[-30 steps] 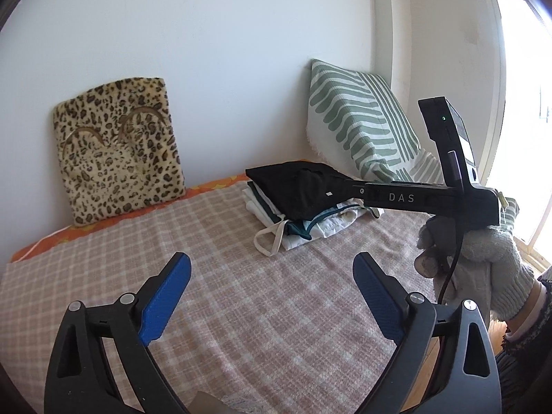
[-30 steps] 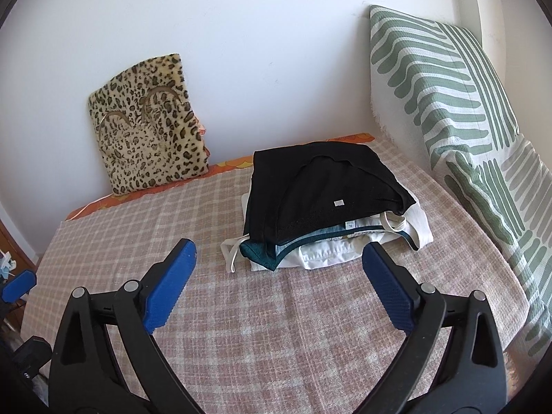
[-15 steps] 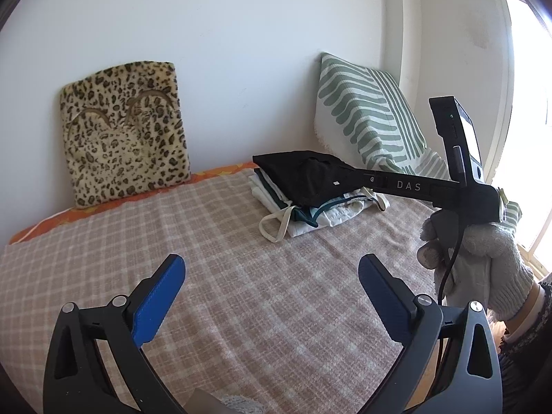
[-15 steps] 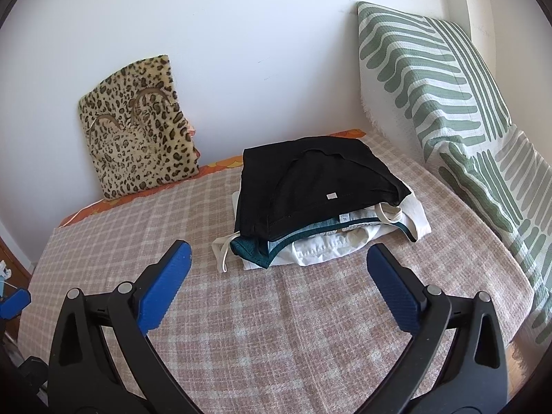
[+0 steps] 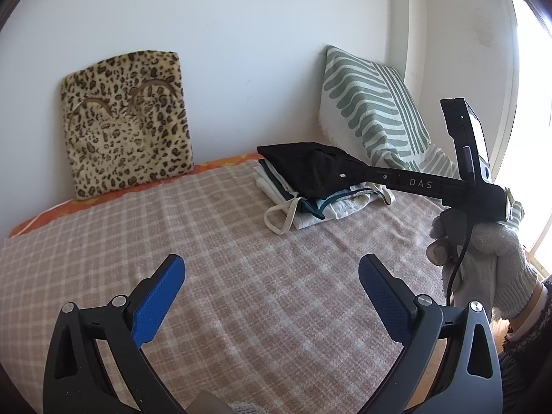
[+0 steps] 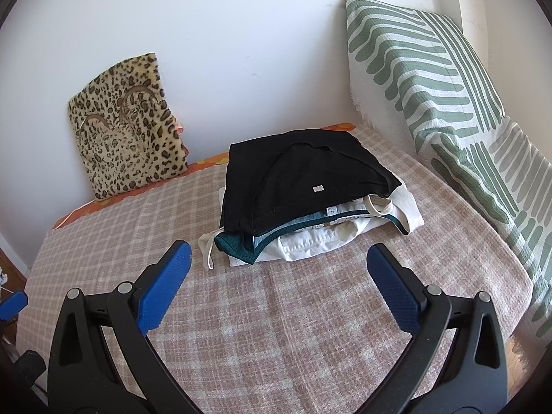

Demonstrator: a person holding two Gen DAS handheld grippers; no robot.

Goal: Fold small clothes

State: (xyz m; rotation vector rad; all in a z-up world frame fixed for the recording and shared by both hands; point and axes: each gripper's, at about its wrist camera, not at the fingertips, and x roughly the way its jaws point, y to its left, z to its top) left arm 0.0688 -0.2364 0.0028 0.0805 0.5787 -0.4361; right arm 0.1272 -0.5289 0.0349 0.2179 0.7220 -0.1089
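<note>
A stack of folded clothes lies on the pink checked bed cover, with a black garment on top and teal and white pieces under it. The same stack of folded clothes appears at the far right of the bed in the left wrist view. My right gripper hangs open above the cover, just short of the stack, holding nothing. My left gripper is open and empty over the cover's middle. A gloved hand holds the right gripper's body, which crosses in front of the stack.
A leopard-print cushion leans on the white wall at the back left. A green-striped white pillow stands against the right side. A bright window lies beyond it. The bed's left edge drops off near a wooden piece.
Both grippers have drawn back and away from the stack, which now looks smaller and farther off. Both stay open. The stack has not moved.
</note>
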